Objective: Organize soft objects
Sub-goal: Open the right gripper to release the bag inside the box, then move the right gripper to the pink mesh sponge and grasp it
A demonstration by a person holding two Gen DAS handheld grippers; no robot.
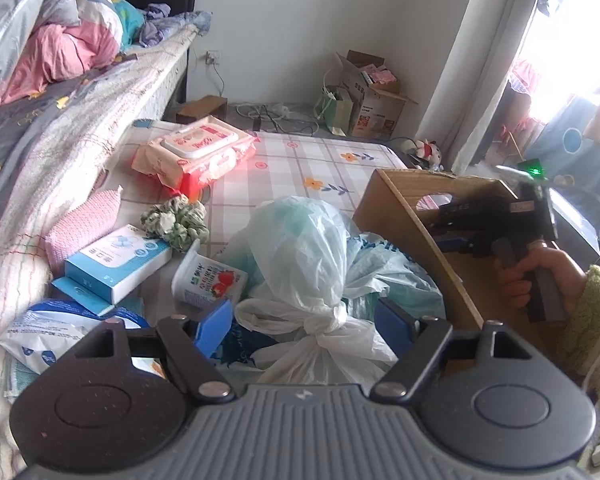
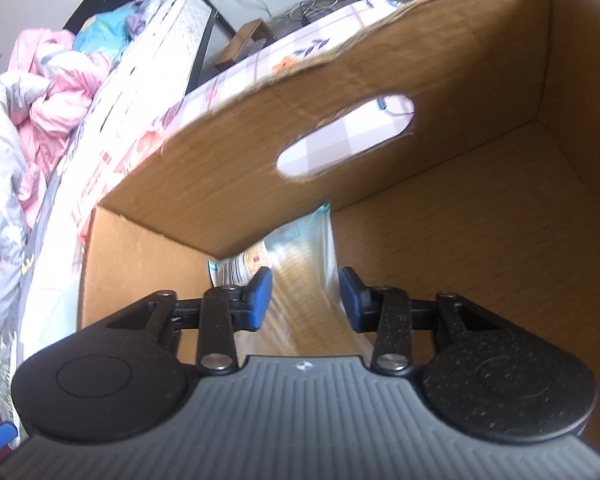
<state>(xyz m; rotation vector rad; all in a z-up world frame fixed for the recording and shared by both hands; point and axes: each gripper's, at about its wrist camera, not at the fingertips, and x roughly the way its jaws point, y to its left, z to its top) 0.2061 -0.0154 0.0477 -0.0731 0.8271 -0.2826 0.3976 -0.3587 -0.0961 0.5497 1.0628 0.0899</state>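
My left gripper is open, its blue pads either side of a knotted white and pale green plastic bag on the checked mat. My right gripper is inside a cardboard box, jaws apart, with a blurred soft packet between the pads; it looks loose, and I cannot tell if it touches them. The box stands right of the bag in the left wrist view, with the right gripper and hand in it. A green scrunchie, pink cloth, wipes pack and blue-white tissue box lie left.
A bed with pink and grey bedding runs along the left. A small red-printed packet and another blue-white pack lie near the bag. Cardboard boxes, cables and a soft toy sit by the far wall.
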